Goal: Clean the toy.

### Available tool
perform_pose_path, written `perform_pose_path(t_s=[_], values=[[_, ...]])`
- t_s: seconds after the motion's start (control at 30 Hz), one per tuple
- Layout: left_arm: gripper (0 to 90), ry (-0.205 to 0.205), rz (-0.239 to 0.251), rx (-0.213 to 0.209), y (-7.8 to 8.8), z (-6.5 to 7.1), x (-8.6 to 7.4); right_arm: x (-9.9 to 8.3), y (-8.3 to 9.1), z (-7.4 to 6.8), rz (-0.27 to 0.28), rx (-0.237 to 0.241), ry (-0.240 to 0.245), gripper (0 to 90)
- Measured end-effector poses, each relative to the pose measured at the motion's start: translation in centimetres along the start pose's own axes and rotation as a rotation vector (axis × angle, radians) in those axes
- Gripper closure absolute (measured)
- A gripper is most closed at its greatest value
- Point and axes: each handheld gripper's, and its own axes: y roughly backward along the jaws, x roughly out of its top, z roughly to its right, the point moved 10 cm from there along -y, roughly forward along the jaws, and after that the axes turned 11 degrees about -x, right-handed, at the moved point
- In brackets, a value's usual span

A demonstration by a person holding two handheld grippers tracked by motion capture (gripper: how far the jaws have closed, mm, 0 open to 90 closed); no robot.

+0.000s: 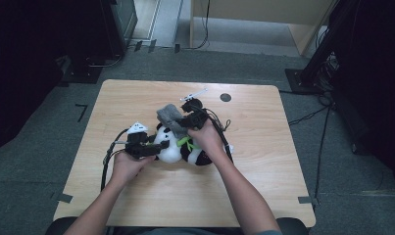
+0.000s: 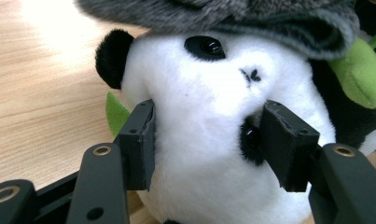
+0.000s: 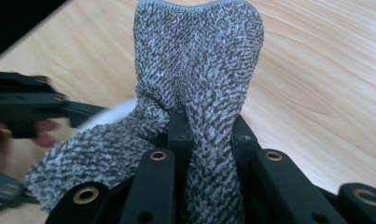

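Observation:
A black-and-white panda plush (image 1: 171, 148) lies at the middle of the wooden table (image 1: 131, 98), with green leaf parts (image 1: 187, 143) on its body. My left gripper (image 1: 158, 145) comes in from the left, and its pads press into both sides of the panda's white head (image 2: 209, 107). A grey knitted cloth (image 1: 167, 114) hangs over the top of the head (image 2: 223, 18). My right gripper (image 1: 184, 122) is shut on this cloth, which is bunched between its jaws (image 3: 199, 70) and stands up above them.
A small dark round spot (image 1: 225, 97) sits near the table's far edge. Cables trail from both grippers across the tabletop. Dark stands and wires (image 1: 312, 73) crowd the floor at the right, and a wooden cabinet (image 1: 263, 14) stands beyond the table.

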Motion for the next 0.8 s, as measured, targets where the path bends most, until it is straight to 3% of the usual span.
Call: perform_pose_path(t_s=[0.03, 0.13, 0.3, 0.4, 0.57, 0.67, 0.77, 0.8], values=[[42.2, 0.002, 0.002, -0.002, 0.0, 0.0, 0.0, -0.4, 0.0, 1.2, -0.022, -0.054, 0.011, 77.2], [42.2, 0.003, 0.010, -0.004, -0.1, 0.1, 0.1, -0.9, 0.2, 2.3, -0.038, -0.058, -0.010, 77.1], [42.2, 0.005, 0.008, -0.006, -0.1, 0.1, 0.1, -0.7, 0.3, 2.7, -0.043, -0.103, 0.042, 77.0], [42.2, 0.006, 0.010, -0.007, -0.1, 0.1, 0.1, -0.7, 0.4, 3.0, -0.043, -0.111, 0.044, 77.1], [42.2, 0.008, 0.012, -0.009, -0.1, 0.1, 0.1, -0.4, 1.2, 4.1, -0.028, -0.123, 0.014, 77.2], [42.2, 0.008, 0.012, -0.009, -0.1, 0.1, 0.1, -0.4, 1.7, 4.9, -0.024, -0.116, -0.027, 77.3], [42.1, 0.008, 0.012, -0.014, 0.0, 0.0, 0.1, -0.7, 1.9, 5.7, -0.027, -0.135, -0.032, 77.4], [42.1, 0.007, 0.014, -0.015, 0.0, 0.0, 0.1, -1.0, 2.1, 6.6, -0.033, -0.153, -0.046, 77.3]])
